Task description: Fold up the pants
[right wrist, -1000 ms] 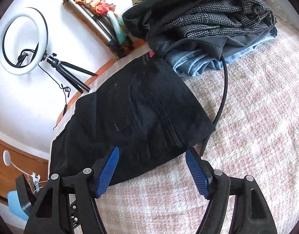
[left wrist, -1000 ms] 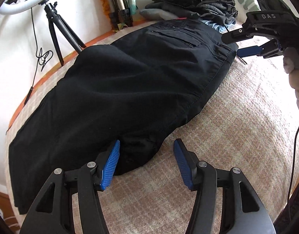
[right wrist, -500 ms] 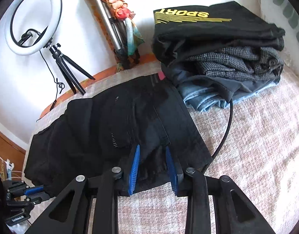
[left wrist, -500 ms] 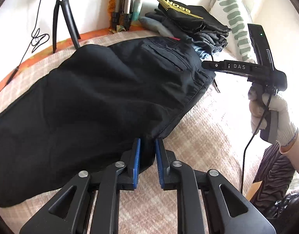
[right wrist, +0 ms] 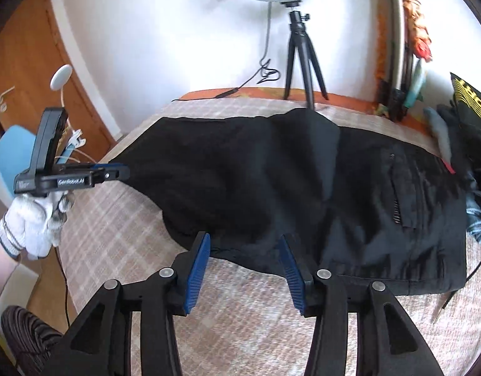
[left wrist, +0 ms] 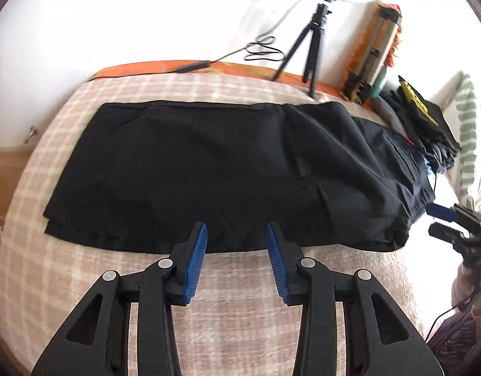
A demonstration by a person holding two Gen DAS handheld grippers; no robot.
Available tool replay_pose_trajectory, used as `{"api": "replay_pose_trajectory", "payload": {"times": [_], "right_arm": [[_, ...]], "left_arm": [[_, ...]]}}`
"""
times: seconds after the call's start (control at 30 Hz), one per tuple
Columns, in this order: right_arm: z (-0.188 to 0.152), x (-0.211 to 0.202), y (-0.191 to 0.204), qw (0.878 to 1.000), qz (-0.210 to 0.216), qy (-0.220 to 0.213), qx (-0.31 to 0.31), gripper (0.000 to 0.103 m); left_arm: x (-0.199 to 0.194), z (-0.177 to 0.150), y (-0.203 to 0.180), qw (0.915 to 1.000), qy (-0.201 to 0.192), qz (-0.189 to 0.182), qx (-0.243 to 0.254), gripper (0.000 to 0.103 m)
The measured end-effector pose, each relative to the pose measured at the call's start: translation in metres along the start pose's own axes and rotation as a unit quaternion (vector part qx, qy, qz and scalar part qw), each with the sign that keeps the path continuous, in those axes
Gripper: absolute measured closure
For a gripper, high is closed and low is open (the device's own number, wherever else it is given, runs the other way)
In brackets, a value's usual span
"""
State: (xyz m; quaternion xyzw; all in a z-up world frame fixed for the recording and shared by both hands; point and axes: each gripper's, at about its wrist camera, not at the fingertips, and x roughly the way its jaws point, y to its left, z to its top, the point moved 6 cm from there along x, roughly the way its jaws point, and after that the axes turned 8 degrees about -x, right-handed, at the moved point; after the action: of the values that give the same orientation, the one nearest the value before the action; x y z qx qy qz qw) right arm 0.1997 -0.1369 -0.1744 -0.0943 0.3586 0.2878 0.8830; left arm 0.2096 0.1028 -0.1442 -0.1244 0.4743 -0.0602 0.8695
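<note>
The black pants (left wrist: pixel 215 169) lie lengthwise on the checked bed cover, legs stacked, hems at the left and waist at the right in the left wrist view. They also show in the right wrist view (right wrist: pixel 287 188). My left gripper (left wrist: pixel 237 250) is open and empty, its fingertips at the near edge of the legs. My right gripper (right wrist: pixel 243 257) is open and empty at the near edge, around the crotch area. The left gripper also shows in the right wrist view (right wrist: pixel 115 170) by the leg end. The right gripper shows in the left wrist view (left wrist: pixel 441 222) near the waist.
A pile of folded clothes (left wrist: pixel 428 125) sits at the waist end, beside a striped pillow (left wrist: pixel 469 144). A ring light on a tripod (right wrist: pixel 300 53) stands at the far edge of the bed. A black cable (right wrist: pixel 478 260) lies by the waist. The bed cover (left wrist: pixel 240 307) stretches in front.
Both grippers were shut on the near edge of the pants half a second ago; now both are open and drawn back. The pants lie flatter and straighter across the bed.
</note>
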Motion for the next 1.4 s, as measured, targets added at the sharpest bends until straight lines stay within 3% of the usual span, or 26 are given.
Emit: {"api": "replay_pose_trajectory", "payload": {"times": [0.07,0.2,0.33,0.4,0.47,0.63,0.8,1.0,1.07,1.1,1.13,1.23,1.33,1.37,1.4], "right_arm": [[0.003,0.005,0.014,0.999,-0.008,-0.013,-0.035,0.027],[-0.004,0.034,0.037,0.994,-0.015,0.028,-0.106,0.026],[-0.010,0.051,0.044,0.980,-0.083,0.051,-0.175,0.027],[-0.011,0.056,0.042,0.976,-0.096,0.058,-0.188,0.033],[-0.013,0.063,0.038,0.975,-0.092,0.077,-0.185,0.069],[-0.016,0.064,0.035,0.977,-0.082,0.083,-0.180,0.074],[-0.013,0.060,0.036,0.980,-0.080,0.078,-0.165,0.076],[-0.010,0.060,0.034,0.983,-0.074,0.078,-0.148,0.076],[-0.010,0.059,0.035,0.983,-0.074,0.078,-0.149,0.076],[-0.010,0.060,0.034,0.983,-0.075,0.078,-0.148,0.076],[-0.010,0.060,0.034,0.984,-0.074,0.079,-0.145,0.076],[-0.010,0.062,0.032,0.984,-0.071,0.081,-0.139,0.076],[-0.011,0.065,0.032,0.984,-0.072,0.084,-0.141,0.076],[-0.012,0.066,0.032,0.983,-0.073,0.086,-0.142,0.076],[-0.013,0.067,0.032,0.983,-0.074,0.087,-0.143,0.076]], "left_arm": [[-0.004,0.002,0.027,0.9988,-0.003,-0.002,-0.050,0.054],[-0.006,0.002,0.073,0.9904,0.002,-0.001,-0.138,0.048],[-0.002,0.004,0.104,0.9780,-0.004,0.005,-0.209,0.043],[-0.001,0.004,0.121,0.9683,-0.007,0.006,-0.250,0.043],[0.002,0.004,0.136,0.9561,-0.009,-0.001,-0.293,0.042],[0.009,0.003,0.166,0.9297,-0.017,0.000,-0.368,0.042],[0.018,0.019,0.172,0.9252,-0.034,0.000,-0.378,0.041],[0.024,0.031,0.175,0.9112,-0.060,-0.009,-0.407,0.038],[0.025,0.033,0.171,0.9140,-0.068,-0.007,-0.400,0.046],[0.027,0.033,0.169,0.9171,-0.067,-0.001,-0.393,0.065],[0.029,0.033,0.168,0.9190,-0.069,0.010,-0.388,0.072],[0.034,0.035,0.167,0.9166,-0.083,0.012,-0.391,0.072],[0.035,0.039,0.171,0.9054,-0.096,0.016,-0.413,0.068],[0.036,0.041,0.171,0.9048,-0.099,0.018,-0.414,0.069],[0.037,0.042,0.171,0.9068,-0.101,0.026,-0.409,0.078]]}}
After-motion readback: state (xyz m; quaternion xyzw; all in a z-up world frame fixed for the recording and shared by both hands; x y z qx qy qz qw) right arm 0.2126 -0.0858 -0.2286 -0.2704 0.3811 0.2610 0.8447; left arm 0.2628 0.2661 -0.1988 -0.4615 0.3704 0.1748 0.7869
